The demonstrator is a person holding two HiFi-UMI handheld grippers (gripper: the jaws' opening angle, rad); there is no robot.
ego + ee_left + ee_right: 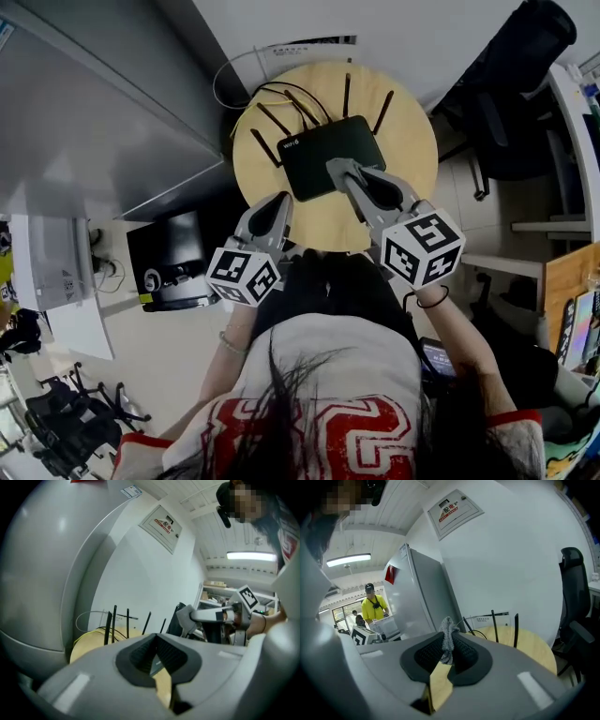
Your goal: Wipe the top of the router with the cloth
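A black router (330,155) with several upright antennas lies at the middle of a round wooden table (412,202). My right gripper (336,167) reaches over the router's near edge. It is shut on a small grey cloth (447,637), which sticks up from between its pads. My left gripper (284,197) hovers over the table's near left part, just short of the router, jaws shut with nothing in them. In the left gripper view the antennas (114,623) stand ahead, with the right gripper (187,616) off to the right.
A tall grey fridge (84,122) stands close to the table's left. A black office chair (511,84) and a white desk (572,122) are at the right. Cables (234,80) loop behind the table. A person in yellow (374,605) stands far off.
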